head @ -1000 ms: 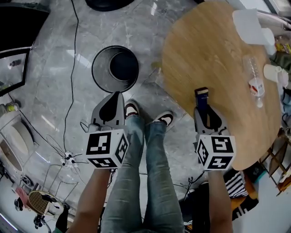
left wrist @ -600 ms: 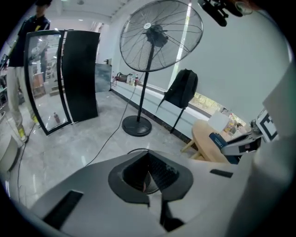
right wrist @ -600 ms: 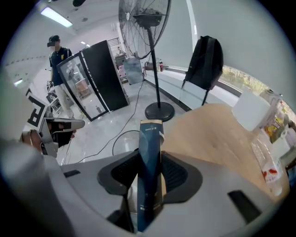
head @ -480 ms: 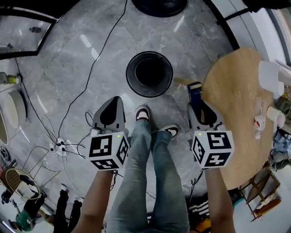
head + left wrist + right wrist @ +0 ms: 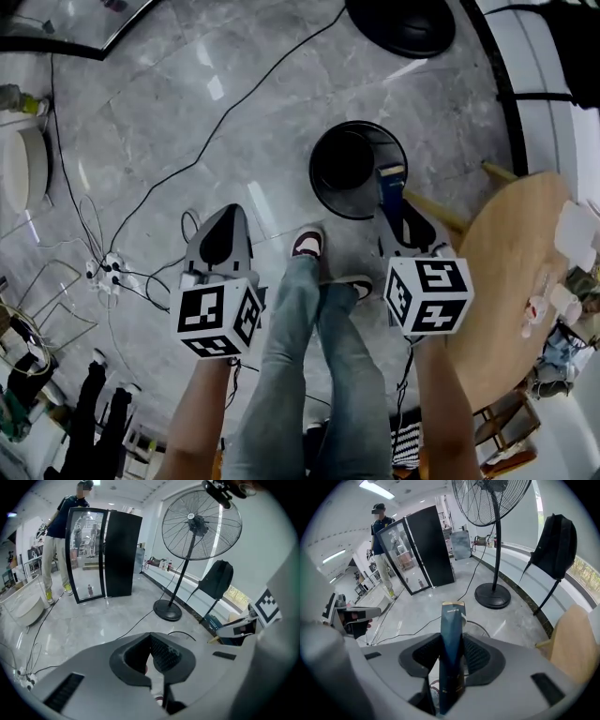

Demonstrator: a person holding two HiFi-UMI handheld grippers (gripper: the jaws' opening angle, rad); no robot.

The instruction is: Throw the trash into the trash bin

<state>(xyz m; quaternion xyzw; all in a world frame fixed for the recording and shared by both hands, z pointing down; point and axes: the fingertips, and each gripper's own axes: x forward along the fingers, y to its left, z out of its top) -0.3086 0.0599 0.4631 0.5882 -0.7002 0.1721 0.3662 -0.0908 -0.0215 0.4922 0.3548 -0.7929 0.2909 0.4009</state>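
Observation:
A round black trash bin (image 5: 358, 169) stands on the marble floor, ahead of the person's shoes. My right gripper (image 5: 398, 208) is shut on a slim dark blue carton (image 5: 391, 187), whose top end reaches over the bin's right rim. In the right gripper view the carton (image 5: 451, 653) stands upright between the pads. My left gripper (image 5: 222, 246) hovers over the floor to the left of the bin, its jaws together with nothing in them (image 5: 151, 660).
A round wooden table (image 5: 511, 272) with a bottle and white items lies at the right. A standing fan's black base (image 5: 412, 23) sits beyond the bin. Cables (image 5: 187, 169) run across the floor at the left. A person (image 5: 382, 545) stands by a glass-door cabinet (image 5: 419, 552).
The view has swung from the table toward the bin. My right gripper carried the carton off the table to the bin's rim. The left gripper moved along, still empty.

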